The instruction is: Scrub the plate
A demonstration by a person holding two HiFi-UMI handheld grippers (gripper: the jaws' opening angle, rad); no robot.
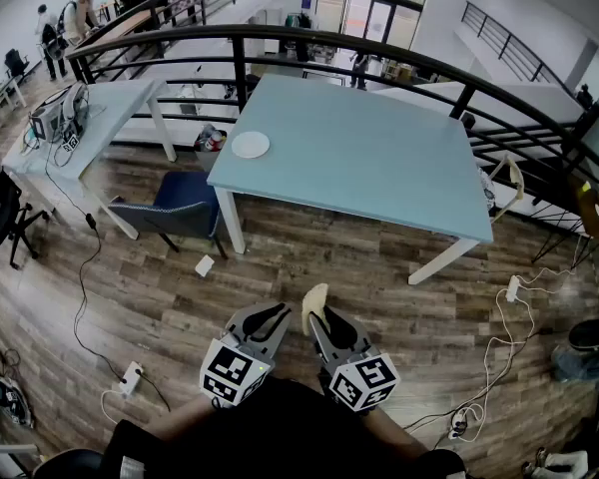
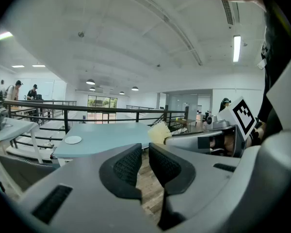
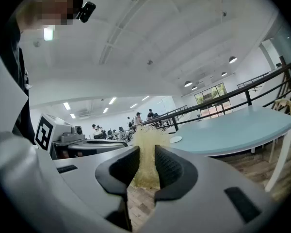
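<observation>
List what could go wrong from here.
1. The plate lies near the table's corner. Scrubbing might slide it off unless the left gripper steadies it.
2. Much of the sponge sticks out past the right gripper's jaws. Pressing hard may bend it or work it loose.

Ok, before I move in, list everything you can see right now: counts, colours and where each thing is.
plate: one, white, near the table's left corner
table: one, light blue top, white legs, ahead of the grippers
chair: one, dark blue, by the table's left end
desk: one, white, left of the table, equipment on it
railing: one, black, behind the table
power strips: at least two, white, on the wooden floor
people: several, far upper left
sponge: one, yellowish, between the right gripper's jaws
left gripper: grey, jaws narrowly apart, empty
right gripper: grey, shut on the sponge
</observation>
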